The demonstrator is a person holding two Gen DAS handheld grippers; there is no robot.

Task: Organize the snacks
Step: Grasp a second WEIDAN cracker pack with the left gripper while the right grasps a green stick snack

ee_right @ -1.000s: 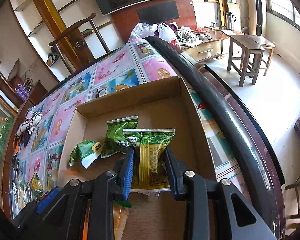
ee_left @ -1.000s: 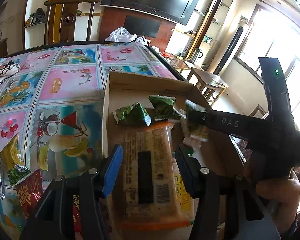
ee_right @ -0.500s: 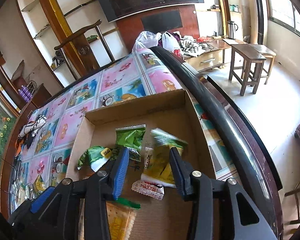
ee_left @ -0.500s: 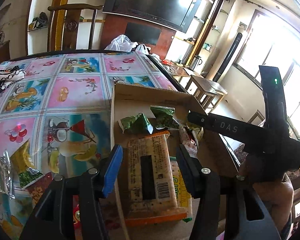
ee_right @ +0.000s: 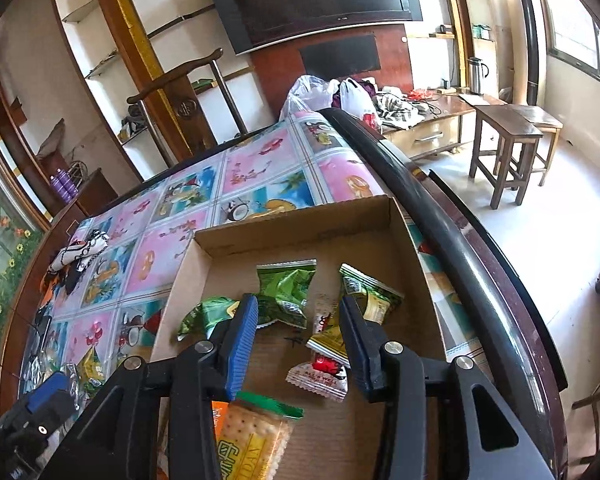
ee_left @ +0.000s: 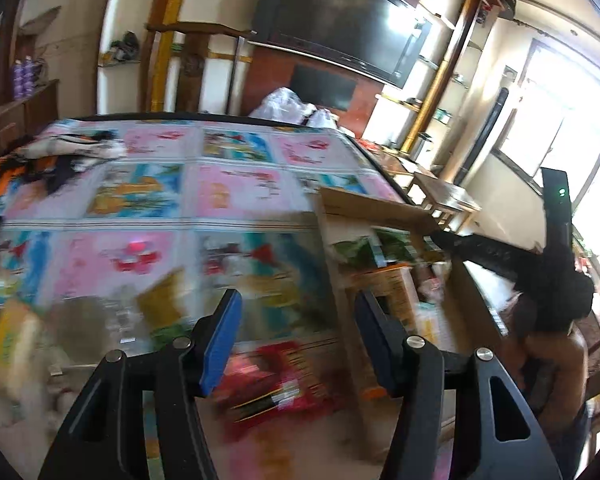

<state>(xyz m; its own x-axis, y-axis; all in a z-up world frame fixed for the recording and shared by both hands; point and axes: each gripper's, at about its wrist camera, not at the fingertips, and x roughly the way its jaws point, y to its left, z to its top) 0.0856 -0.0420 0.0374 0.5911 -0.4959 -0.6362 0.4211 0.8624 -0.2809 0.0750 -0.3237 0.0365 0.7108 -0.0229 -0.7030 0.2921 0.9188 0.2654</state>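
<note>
A cardboard box [ee_right: 300,228] on the table holds several snacks: green packets [ee_right: 286,290], a yellow-green packet [ee_right: 374,294], a small white candy wrapper [ee_right: 320,376] and a cracker pack [ee_right: 252,440]. My right gripper [ee_right: 298,334] is open and empty just above the box floor. My left gripper [ee_left: 296,332] is open and empty, above the table left of the box [ee_left: 364,206]. A red snack packet [ee_left: 276,380] lies blurred below it. The left view is motion-blurred.
Loose snack packets [ee_right: 88,366] lie on the patterned tablecloth [ee_right: 260,168] left of the box. A bundle of cloth [ee_right: 80,252] lies at the far left. The table's dark edge [ee_right: 440,216] runs right of the box. A chair [ee_right: 184,100] stands behind.
My right gripper opened and dropped the yellow-green packet into the box, then drew back. My left gripper swung left from over the cracker pack in the box to over the table.
</note>
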